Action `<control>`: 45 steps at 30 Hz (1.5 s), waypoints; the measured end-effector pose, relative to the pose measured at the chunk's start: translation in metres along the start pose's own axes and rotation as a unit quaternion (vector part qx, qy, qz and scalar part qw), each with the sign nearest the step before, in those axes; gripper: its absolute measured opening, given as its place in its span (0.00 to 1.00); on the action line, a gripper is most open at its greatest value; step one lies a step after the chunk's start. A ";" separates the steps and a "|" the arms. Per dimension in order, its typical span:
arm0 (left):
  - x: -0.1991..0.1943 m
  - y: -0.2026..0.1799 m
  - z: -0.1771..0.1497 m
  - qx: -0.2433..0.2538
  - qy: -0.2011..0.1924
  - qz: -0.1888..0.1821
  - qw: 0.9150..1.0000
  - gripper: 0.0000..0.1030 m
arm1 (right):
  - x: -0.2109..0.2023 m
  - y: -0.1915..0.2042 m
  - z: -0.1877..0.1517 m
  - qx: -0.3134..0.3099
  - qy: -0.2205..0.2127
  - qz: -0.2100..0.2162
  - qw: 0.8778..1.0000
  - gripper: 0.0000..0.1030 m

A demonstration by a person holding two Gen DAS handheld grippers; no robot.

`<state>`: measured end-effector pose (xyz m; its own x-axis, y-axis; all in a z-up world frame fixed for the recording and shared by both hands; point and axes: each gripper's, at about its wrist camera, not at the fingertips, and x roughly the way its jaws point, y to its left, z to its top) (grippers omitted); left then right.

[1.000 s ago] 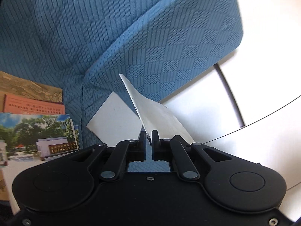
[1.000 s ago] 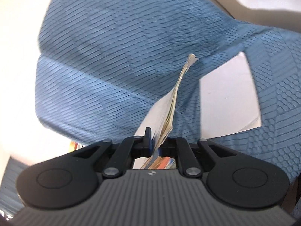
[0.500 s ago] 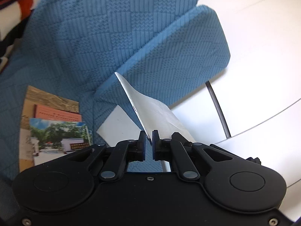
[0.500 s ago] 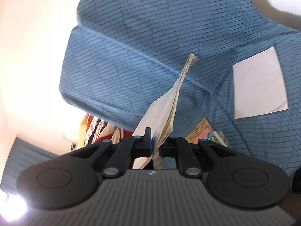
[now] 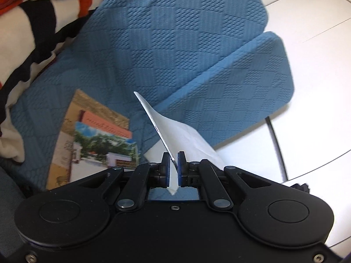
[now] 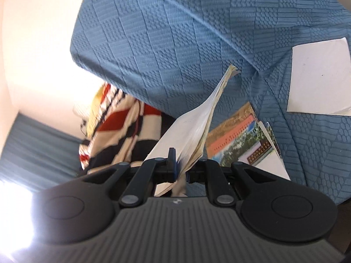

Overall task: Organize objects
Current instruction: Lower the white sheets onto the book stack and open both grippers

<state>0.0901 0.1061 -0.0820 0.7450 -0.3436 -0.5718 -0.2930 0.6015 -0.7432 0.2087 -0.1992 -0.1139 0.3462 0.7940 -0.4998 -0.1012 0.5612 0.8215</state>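
While both hands are loaded, the nearest thing in each wrist view is what's pinched. The left gripper (image 5: pixel 173 171) is clenched on a thin white sheet (image 5: pixel 182 133), gripped at one corner, so the sheet stands on edge and curls up and away from the jaws; the corner grip looks chosen to keep most of it free for laying flat. The right gripper (image 6: pixel 180 171) is clamped on a small stack of cards (image 6: pixel 197 129) (several layers, yellowed edges showing at the fanned far tip), held edge-up the same way, probably so the bundle stays together as one piece.

Just beyond the held items, a pile of printed cards (image 5: pixel 87 140) lies flat on the blue quilted cover (image 5: pixel 153 54), overlapping each other, topmost one showing trees and a building; the right view shows it too (image 6: pixel 243 144). Reads as the collection pile, so both held items are likely headed there. Another white sheet (image 6: pixel 318 76) lies loose on the cover, apart from the pile and not yet gathered.

Farther off: a striped blanket (image 5: pixel 26 22) bunched at the cover's far edge, and a white tiled floor (image 5: pixel 318 32) past the cushion, with a dark cable (image 5: pixel 277 144) running across it. Task looks partway done.
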 end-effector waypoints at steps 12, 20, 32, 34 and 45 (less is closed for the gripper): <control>0.035 0.081 -0.009 -0.024 0.048 0.034 0.998 0.05 | 0.056 -0.028 -0.029 -0.020 0.041 -0.061 0.997 0.11; 0.052 0.122 -0.022 -0.046 0.083 0.042 0.995 0.05 | 0.085 -0.037 -0.049 -0.034 0.069 -0.105 0.992 0.11; 0.083 0.137 -0.047 -0.009 0.144 0.089 0.986 0.06 | 0.100 -0.069 -0.070 -0.013 0.107 -0.172 0.979 0.12; 0.086 0.138 -0.050 -0.009 0.149 0.090 0.985 0.06 | 0.103 -0.072 -0.071 -0.003 0.117 -0.181 0.976 0.12; 0.075 0.116 -0.046 0.031 0.142 0.138 0.980 0.49 | 0.090 -0.070 -0.075 0.020 0.147 -0.194 0.970 0.63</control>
<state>0.0843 0.1171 -0.2266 0.4431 -0.3428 -0.8283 -0.4165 0.7395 -0.5289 0.1771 -0.1499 -0.2367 0.0687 0.5604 -0.8254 0.0216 0.8263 0.5628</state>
